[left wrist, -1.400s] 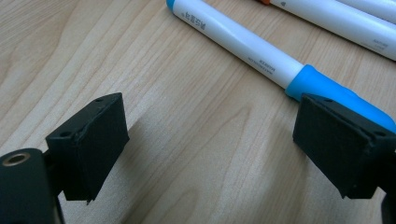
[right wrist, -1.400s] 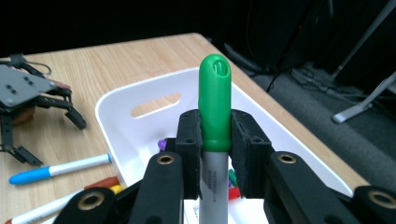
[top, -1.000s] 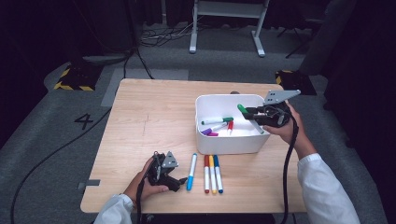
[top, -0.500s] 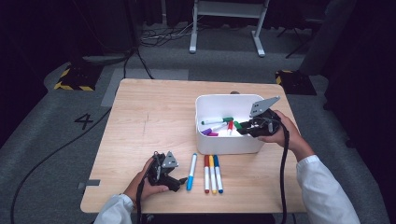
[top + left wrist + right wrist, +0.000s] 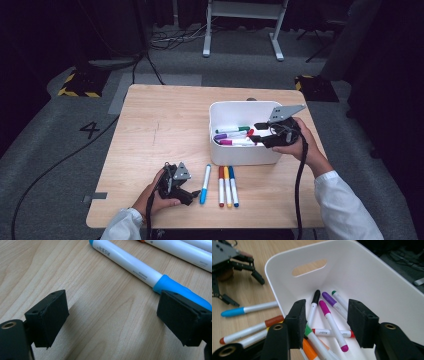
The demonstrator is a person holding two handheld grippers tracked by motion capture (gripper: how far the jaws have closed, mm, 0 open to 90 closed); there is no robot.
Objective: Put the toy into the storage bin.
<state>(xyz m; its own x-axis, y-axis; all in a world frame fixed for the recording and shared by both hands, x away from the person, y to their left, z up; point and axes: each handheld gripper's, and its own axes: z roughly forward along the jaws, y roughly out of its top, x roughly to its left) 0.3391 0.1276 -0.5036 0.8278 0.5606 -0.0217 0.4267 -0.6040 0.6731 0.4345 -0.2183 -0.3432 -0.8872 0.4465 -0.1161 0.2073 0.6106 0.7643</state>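
Observation:
My right gripper (image 5: pixel 259 134) hangs inside the white bin (image 5: pixel 240 156) at its right end. Its jaws have just been opening, and no pad presses on anything (image 5: pixel 325 305). Below them in the bin (image 5: pixel 362 272) lie several markers: a black one (image 5: pixel 314 302), a magenta one (image 5: pixel 332 323), a purple one (image 5: pixel 334 303) and a green-capped one (image 5: pixel 310 332) beside the left jaw. On the table near the front edge rests my left gripper (image 5: pixel 194 194), open (image 5: pixel 112 307), with a light-blue marker (image 5: pixel 140 270) just past its right jaw.
Three more markers, red (image 5: pixel 220 186), yellow (image 5: pixel 227 186) and blue (image 5: pixel 233 186), lie side by side in front of the bin, right of the light-blue marker (image 5: pixel 205 183). The left half of the wooden table (image 5: pixel 150 130) is bare. Cables cross the grey floor behind.
My right gripper carried a green marker left and down from the bin's right rim into the bin, then its jaws parted. The left hand stayed still.

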